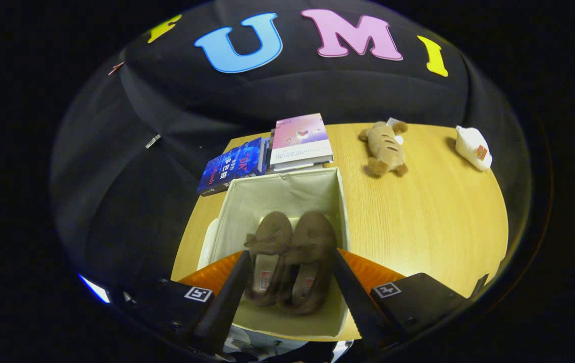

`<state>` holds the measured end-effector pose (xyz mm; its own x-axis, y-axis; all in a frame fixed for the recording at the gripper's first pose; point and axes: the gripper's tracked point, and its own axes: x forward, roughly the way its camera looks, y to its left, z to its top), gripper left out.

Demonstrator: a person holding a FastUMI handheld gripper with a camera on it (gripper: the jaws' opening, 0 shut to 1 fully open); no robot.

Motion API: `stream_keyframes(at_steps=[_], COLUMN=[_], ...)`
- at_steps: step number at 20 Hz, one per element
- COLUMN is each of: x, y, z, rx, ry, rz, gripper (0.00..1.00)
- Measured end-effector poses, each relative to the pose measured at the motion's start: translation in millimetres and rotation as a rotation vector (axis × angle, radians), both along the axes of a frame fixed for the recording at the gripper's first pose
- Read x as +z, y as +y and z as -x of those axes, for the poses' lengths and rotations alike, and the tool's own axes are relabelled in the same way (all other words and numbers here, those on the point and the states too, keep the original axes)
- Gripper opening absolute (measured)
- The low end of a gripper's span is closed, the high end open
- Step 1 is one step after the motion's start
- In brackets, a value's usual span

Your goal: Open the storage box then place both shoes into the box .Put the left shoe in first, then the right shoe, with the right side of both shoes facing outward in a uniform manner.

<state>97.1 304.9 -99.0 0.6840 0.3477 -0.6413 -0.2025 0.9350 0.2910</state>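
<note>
On the wooden table (418,217) sits the open storage box (287,189), pale fabric walls standing up, and I judge it was set near the table's edge so I can reach straight down into it. Both shoes already lie inside, side by side on the box floor: the left-hand shoe (268,242) and the right-hand shoe (312,247), toes pointing away from me, touching along their inner sides. My gripper (290,292) hovers above them with its fingers spread wide, grasping nothing; the shoes show in the gap between the fingers.

Beyond the box are a stack of books (300,141), a blue book (232,166), a plush toy (385,148) and a white pouch (473,146).

Hard to judge: which shoe is which foot, and the box's lid, possibly the pale edge beside the box.
</note>
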Motion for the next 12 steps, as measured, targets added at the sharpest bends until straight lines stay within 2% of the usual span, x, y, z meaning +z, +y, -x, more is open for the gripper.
stream_keyframes(at_steps=[6, 12], x=[67.0, 122.5], y=[-43.7, -132.3], z=[5.4, 3.4], rx=[0.000, -0.031], ry=[-0.198, -0.375], rz=[-0.003, 0.004], gripper=[0.99, 0.99])
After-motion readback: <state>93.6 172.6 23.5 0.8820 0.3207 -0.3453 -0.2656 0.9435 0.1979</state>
